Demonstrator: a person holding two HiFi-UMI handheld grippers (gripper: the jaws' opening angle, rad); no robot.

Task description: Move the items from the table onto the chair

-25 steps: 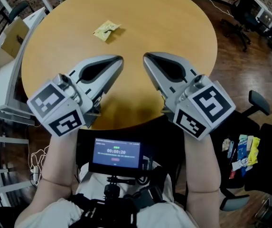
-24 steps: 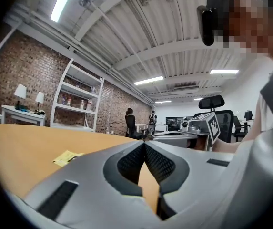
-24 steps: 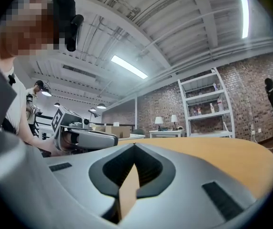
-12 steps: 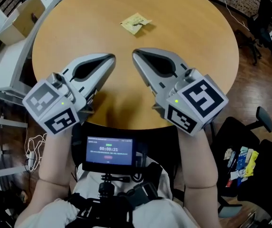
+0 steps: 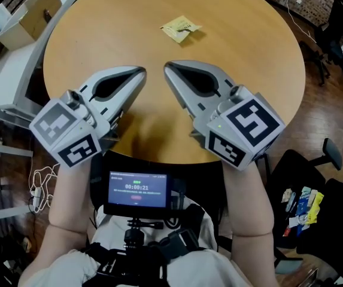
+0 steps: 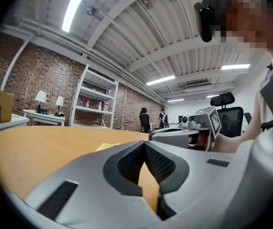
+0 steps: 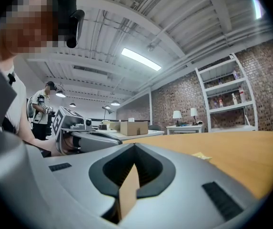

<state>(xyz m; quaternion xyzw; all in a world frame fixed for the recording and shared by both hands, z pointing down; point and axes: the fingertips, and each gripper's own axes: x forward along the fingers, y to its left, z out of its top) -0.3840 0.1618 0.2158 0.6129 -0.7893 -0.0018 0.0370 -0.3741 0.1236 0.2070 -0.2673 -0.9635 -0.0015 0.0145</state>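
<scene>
A small yellow packet (image 5: pixel 181 27) lies on the far part of the round wooden table (image 5: pixel 87 40). It shows small in the left gripper view (image 6: pixel 106 147) and in the right gripper view (image 7: pixel 203 155). My left gripper (image 5: pixel 140 72) and right gripper (image 5: pixel 168 69) hover side by side over the table's near half, pointing level at the packet and well short of it. Both are shut with nothing between the tips, as the left gripper (image 6: pixel 144 144) and right gripper (image 7: pixel 134 145) show in their own views. A black chair (image 5: pixel 339 220) at the lower right holds several packets (image 5: pixel 303 203).
A cardboard box (image 5: pixel 30 20) sits on a white desk (image 5: pixel 3 88) left of the table. Black office chairs (image 5: pixel 339 11) stand at the far right on the wood floor. A small screen (image 5: pixel 136 188) hangs at the person's chest. People stand far off by brick walls and shelves (image 6: pixel 96 101).
Both grippers have shifted together to the left over the table's near half, still shut. The yellow packet now sits further right in the head view.
</scene>
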